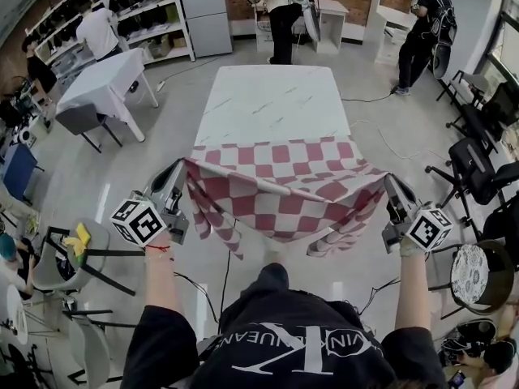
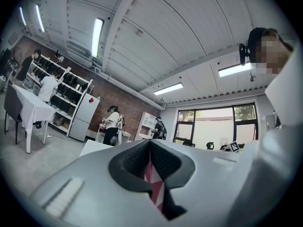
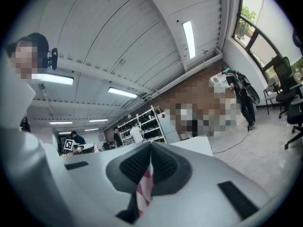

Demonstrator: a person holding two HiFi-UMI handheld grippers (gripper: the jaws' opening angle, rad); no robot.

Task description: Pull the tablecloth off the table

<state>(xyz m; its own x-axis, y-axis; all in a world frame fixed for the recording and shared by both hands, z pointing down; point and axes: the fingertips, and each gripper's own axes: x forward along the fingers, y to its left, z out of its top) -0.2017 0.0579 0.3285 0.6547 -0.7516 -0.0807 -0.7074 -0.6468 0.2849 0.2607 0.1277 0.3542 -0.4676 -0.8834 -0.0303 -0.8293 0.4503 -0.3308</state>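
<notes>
A red-and-white checked tablecloth hangs off the near end of a white marble-look table; the table's far part lies bare. My left gripper is shut on the cloth's left corner, my right gripper on its right corner. The cloth sags between them below the table's edge. In the left gripper view a strip of the checked cloth is pinched between the closed jaws. The right gripper view shows the same, a cloth strip clamped in the jaws. Both gripper views tilt up toward the ceiling.
A second table with a white cover stands at the left, with chairs near my left side. Black office chairs and a round stool stand at the right. Two people work at the back wall by shelves. Cables lie on the floor.
</notes>
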